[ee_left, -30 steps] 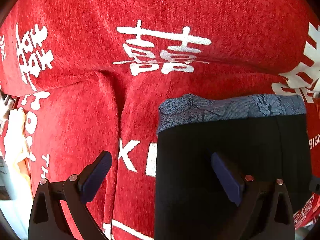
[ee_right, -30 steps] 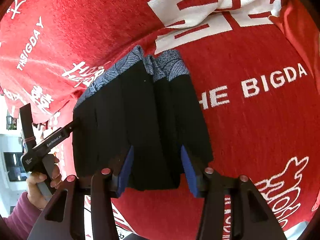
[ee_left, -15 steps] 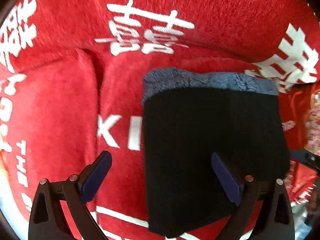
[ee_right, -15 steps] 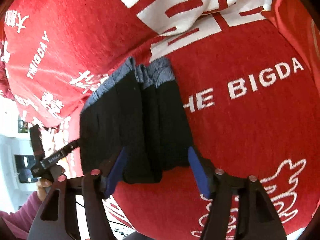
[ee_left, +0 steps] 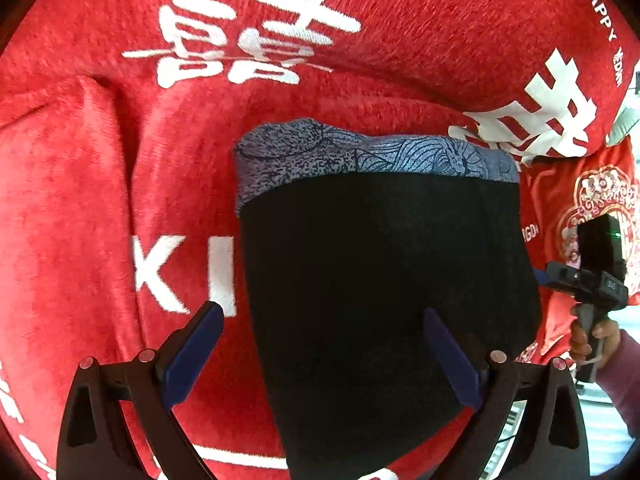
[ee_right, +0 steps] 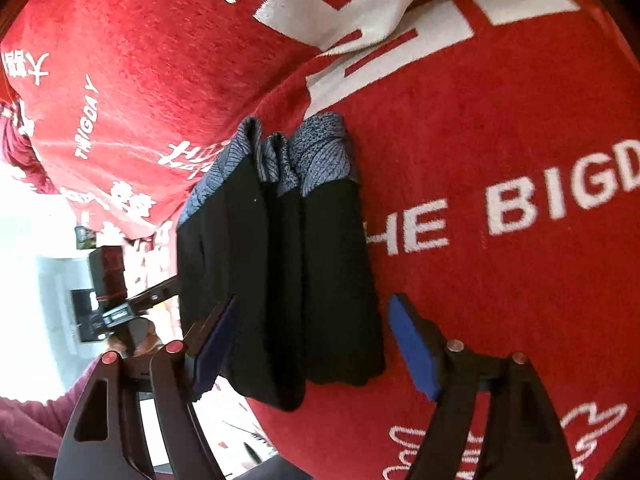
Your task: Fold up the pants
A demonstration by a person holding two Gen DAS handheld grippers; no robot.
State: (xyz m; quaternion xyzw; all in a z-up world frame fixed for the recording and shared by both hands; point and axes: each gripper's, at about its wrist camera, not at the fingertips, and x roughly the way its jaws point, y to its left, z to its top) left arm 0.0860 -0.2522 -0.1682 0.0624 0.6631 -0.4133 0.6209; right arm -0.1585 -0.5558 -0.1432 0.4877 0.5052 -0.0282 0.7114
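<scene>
The pants (ee_left: 384, 280), black with a blue-grey patterned waistband (ee_left: 372, 152), lie folded into a compact bundle on a red blanket (ee_left: 400, 20) printed with white characters and letters; what lies under the blanket cannot be told. From the right wrist view the bundle shows as several stacked layers, with the waistband ends bunched at the far side and one layer's near edge reaching lower than the rest. The left claw (ee_left: 320, 356) is spread wide, its blue pads on either side of the bundle's near-left edge, pinching nothing. The right claw (ee_right: 316, 352) is likewise spread, straddling the near end of the stack without touching it as far as can be seen. The fold looks essentially done, so the risks are mostly of undoing it. A pad could catch the uneven lower layer as either claw lifts away and drag the stack open. The blanket is soft and creased, with a ridge just beyond the waistband, so pressing or nudging the bundle could tip the layers sideways. If another fold or a pat-down is intended, closing on only the top layer would peel it off rather than move the whole stack. The loosely bunched waistband ends could also spring apart.
</scene>
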